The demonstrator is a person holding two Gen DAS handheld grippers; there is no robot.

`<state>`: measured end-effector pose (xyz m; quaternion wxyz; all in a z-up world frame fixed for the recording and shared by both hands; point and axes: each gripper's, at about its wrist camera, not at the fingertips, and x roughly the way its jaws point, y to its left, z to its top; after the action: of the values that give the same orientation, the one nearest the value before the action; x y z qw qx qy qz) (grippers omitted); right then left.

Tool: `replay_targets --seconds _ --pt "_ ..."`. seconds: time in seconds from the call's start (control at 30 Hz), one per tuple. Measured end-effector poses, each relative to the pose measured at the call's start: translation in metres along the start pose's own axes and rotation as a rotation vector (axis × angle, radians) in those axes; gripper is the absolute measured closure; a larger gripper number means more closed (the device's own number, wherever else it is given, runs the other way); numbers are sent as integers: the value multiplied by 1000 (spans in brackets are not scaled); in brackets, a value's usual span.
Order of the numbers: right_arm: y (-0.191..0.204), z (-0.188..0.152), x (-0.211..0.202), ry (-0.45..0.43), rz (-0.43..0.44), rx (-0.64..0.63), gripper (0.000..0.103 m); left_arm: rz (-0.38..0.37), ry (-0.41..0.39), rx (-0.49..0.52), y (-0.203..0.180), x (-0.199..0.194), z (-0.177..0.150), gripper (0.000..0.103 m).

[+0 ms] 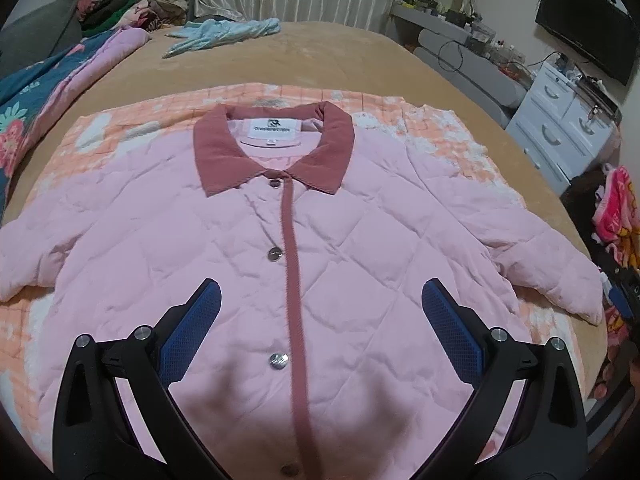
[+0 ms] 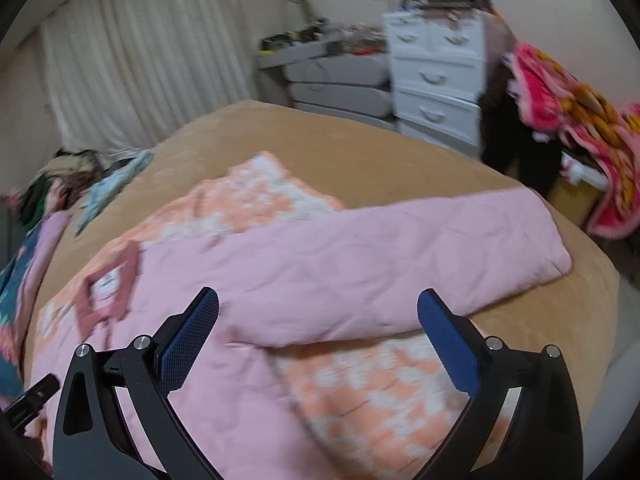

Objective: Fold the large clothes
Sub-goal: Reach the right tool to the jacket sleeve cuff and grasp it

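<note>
Pink quilted jacket (image 1: 320,248), buttoned and spread face-up on peach checked blanket (image 1: 132,128) over tan bed (image 1: 320,56), sleeves out for folding, with left gripper (image 1: 320,320) and right gripper (image 2: 318,320) both agape, empty, hovering above.

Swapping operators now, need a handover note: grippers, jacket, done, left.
Left gripper: open, holding nothing, above the jacket's front.
Right gripper: open, holding nothing, over the sleeve.
Pink quilted jacket: flat, face up, buttoned, on the orange checked blanket on the bed; both sleeves spread out.
Done: laid out.
Left: every fold, probably sleeves first.
</note>
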<state>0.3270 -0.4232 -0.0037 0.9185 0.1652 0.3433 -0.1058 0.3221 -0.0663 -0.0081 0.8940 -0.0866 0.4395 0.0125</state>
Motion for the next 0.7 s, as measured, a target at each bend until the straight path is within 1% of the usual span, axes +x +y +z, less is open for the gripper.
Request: replay_targets --seconds 0.17,0.27,0.4,0.5,0.7 --pt "-42 -1 25 35 -36 105 4 30 18 16 -14 22 -2 9" --pt "-64 -2 34 42 -70 161 4 28 49 3 -20 36 -3 9" --pt "-100 -7 50 75 -122 261 4 33 68 1 -27 50 -5 9" --pt "-119 -12 60 85 -154 326 4 31 81 -13 -31 59 -7 9" --pt "-153 -19 81 128 -160 461 4 47 92 -1 -36 73 -8 9"
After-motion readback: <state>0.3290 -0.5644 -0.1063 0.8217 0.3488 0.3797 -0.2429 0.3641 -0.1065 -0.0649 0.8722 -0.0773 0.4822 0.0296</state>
